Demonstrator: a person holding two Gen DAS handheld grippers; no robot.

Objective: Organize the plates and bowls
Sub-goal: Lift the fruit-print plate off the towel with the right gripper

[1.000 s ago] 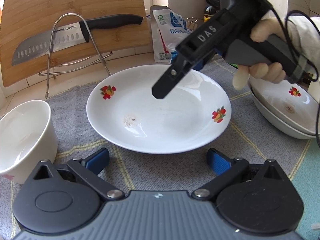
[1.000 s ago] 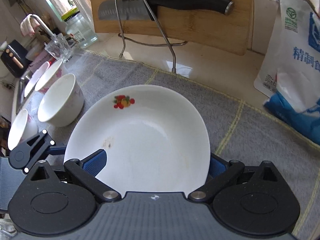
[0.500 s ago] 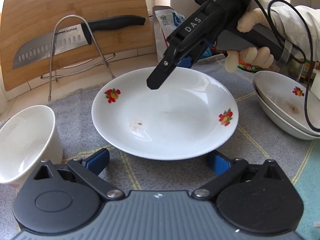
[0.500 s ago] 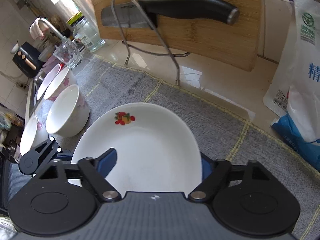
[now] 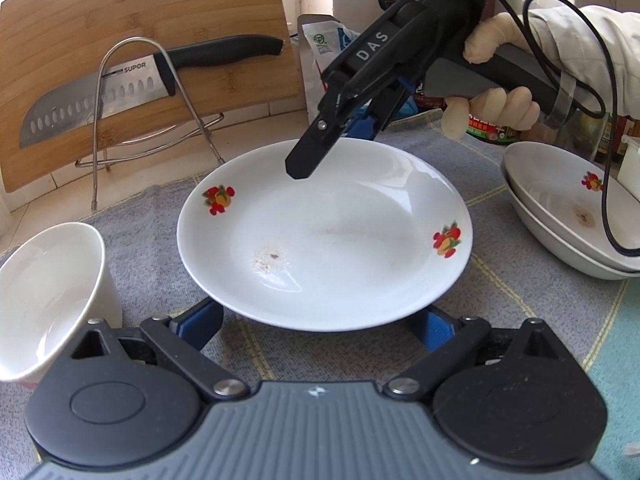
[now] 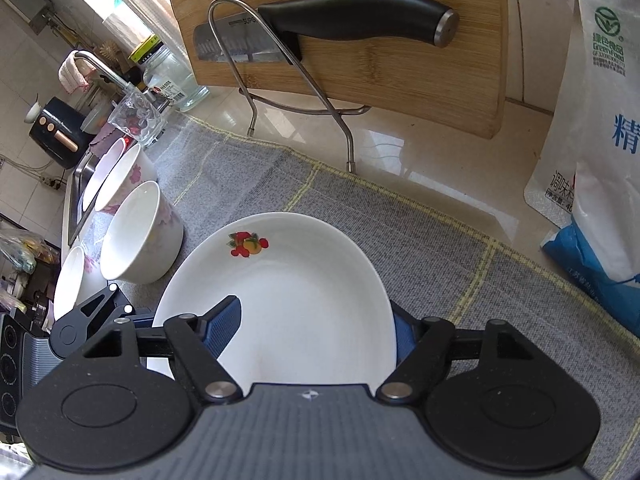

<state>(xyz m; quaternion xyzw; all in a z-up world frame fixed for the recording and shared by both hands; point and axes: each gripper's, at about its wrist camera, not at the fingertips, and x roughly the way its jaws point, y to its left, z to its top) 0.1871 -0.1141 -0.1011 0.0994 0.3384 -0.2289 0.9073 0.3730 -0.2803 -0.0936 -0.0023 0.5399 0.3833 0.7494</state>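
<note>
A white plate with fruit prints (image 5: pixel 328 236) lies on the grey mat (image 5: pixel 500 292), its far side raised. My right gripper (image 6: pixel 316 328) grips that rim: one blue pad (image 6: pixel 224 326) lies on the plate's inner face, the other (image 6: pixel 404 336) under the edge, and its jaws are still closing. In the left wrist view the right gripper (image 5: pixel 332 148) comes down from the upper right, held by a gloved hand (image 5: pixel 492 96). My left gripper (image 5: pixel 320 320) is at the plate's near rim, which hides its fingertips. Its jaws are closing, with no pad pressing on the plate.
A white bowl (image 5: pixel 44 300) stands close on the left, and two stacked plates (image 5: pixel 560 216) sit on the right. A cutting board (image 5: pixel 140 48), a knife (image 5: pixel 120 92) on a wire rack (image 5: pixel 152 120) and a salt bag (image 6: pixel 596 120) line the back. Several bowls (image 6: pixel 136 236) stand by the sink.
The right gripper's jaws have closed on the plate's far rim and tipped it up. The plate's near edge now overlaps the left gripper's fingers, which have narrowed slightly.
</note>
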